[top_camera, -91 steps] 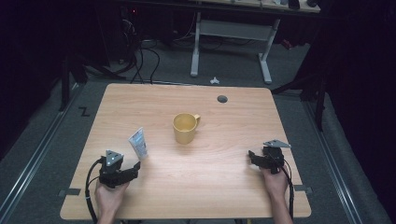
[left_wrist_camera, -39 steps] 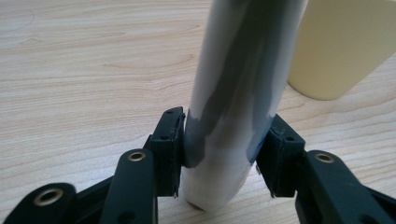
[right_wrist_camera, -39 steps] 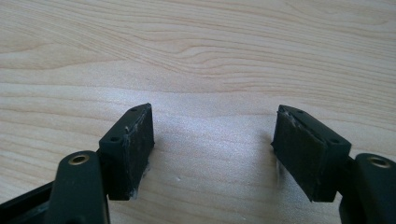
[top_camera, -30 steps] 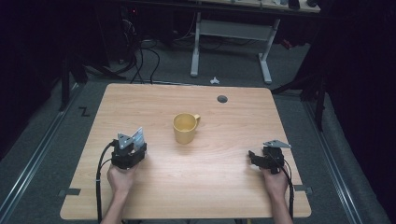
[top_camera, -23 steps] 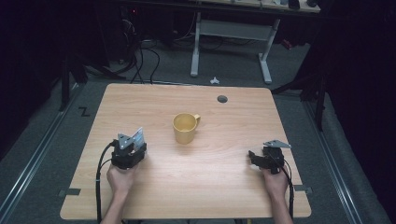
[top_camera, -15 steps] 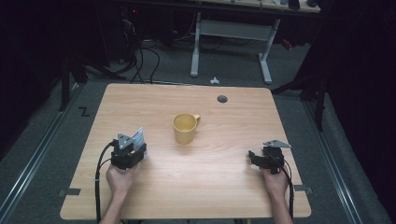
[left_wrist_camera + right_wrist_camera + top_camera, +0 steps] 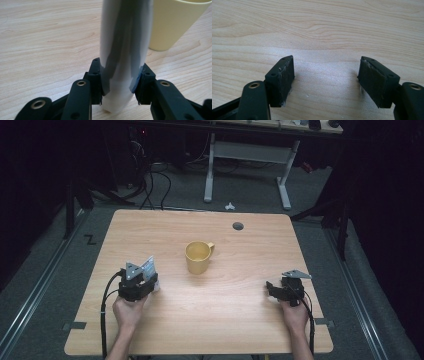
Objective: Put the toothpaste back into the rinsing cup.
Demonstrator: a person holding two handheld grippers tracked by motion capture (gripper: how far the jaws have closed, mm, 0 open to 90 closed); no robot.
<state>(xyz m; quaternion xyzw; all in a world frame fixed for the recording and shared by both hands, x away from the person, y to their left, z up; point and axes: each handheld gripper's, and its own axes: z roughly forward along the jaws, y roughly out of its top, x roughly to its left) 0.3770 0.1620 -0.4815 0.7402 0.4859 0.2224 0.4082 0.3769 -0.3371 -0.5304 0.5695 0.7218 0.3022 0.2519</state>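
A white and grey tube point(image 7: 149, 266) stands upright on the wooden table point(image 7: 240, 320), left of centre. My left gripper point(image 7: 151, 283) lies on the table at the tube's base. In the left gripper view the left gripper point(image 7: 120, 83) is shut on the tube point(image 7: 125, 45), both pads pressing its lower end. A yellow mug point(image 7: 198, 257) stands at mid-table, handle to the right, and the same mug point(image 7: 175, 22) rises just behind the tube. My right gripper point(image 7: 270, 287) rests near the front right, jaws pointing left. The right gripper point(image 7: 325, 75) is open over bare wood.
A dark round cable hole point(image 7: 238, 226) sits in the tabletop behind the mug. Beyond the far edge stand the white legs of another desk point(image 7: 209, 175), with cables on the floor point(image 7: 150, 180). A small white object point(image 7: 229, 206) lies on the floor.
Three seconds ago my left gripper lay nearer the front edge, apart from the tube; it has moved up to the tube's base. Over the last second nothing has visibly moved.
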